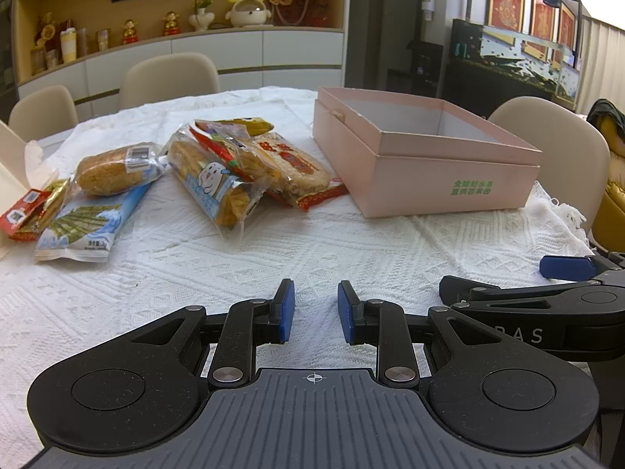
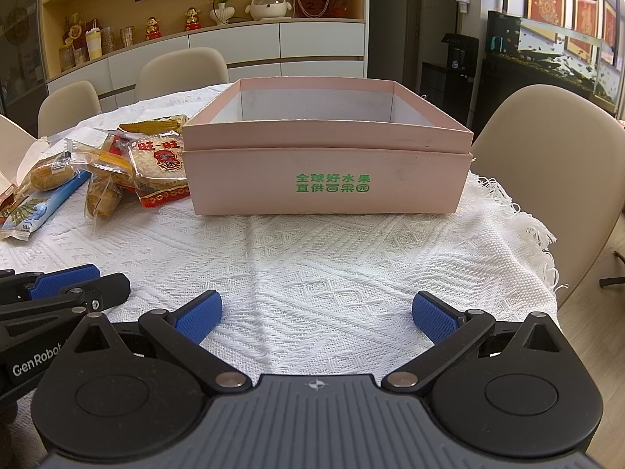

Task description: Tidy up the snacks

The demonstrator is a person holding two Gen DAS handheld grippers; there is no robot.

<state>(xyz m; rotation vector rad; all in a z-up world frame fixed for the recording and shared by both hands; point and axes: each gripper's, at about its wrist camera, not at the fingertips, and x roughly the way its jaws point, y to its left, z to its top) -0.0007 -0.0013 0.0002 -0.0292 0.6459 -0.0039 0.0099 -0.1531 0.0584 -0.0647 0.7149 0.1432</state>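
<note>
- The left gripper (image 1: 315, 310) has its jaws parted by a narrow gap, pinching nothing; the right gripper (image 2: 316, 317) is spread wide and empty. Both hover over the white tablecloth (image 2: 312, 258), on the near side of the pink box (image 2: 328, 179).
- The snack packets (image 1: 234, 172) lie heaped just left of the pink box, whose visible interior looks empty.
- They are likely light, crinkly and slippery, with crushable contents; pinching a sealed end seam seems safest.

Home dining room: clothed table (image 2: 312, 258); chairs (image 2: 547, 164); ornament shelves (image 2: 203, 19)
</note>
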